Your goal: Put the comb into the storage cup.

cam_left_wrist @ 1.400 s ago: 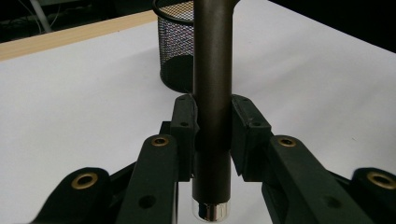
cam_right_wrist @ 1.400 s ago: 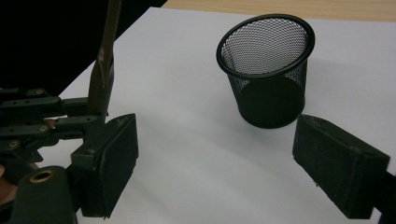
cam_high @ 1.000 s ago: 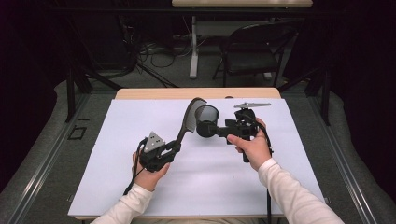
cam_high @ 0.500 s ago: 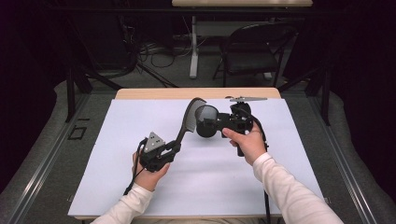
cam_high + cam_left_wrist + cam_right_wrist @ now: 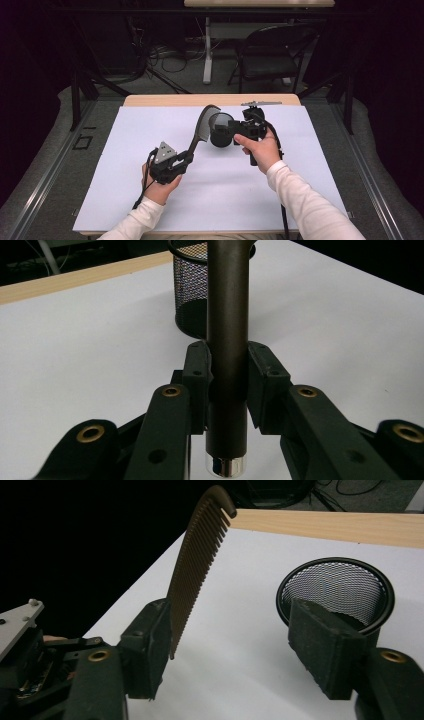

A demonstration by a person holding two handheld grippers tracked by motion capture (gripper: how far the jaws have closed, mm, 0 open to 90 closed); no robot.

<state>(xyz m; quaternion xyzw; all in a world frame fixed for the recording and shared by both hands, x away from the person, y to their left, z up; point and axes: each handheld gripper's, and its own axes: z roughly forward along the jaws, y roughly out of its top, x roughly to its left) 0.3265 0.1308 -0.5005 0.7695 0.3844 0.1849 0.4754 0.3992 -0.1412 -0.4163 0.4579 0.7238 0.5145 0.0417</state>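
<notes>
The left gripper (image 5: pixel 181 161) clamps the comb (image 5: pixel 200 129) handle, its long axis slanting toward the tabletop's (image 5: pixel 300 200) far edge; the right gripper's (image 5: pixel 231 134) jaws, just closing, gape unclenched beside the mesh cup (image 5: pixel 220 131).

From my screen the white table (image 5: pixel 150 200) is lit evenly from above, while the room beyond stays dim. Shadows are soft. The metal tip of the comb (image 5: pixel 226 466) glints, and the nearest jaws look slightly blurred.

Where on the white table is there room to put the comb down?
The white table is bare left of the left gripper and along the near edge. It is crowded around the comb, mesh cup and right gripper.
</notes>
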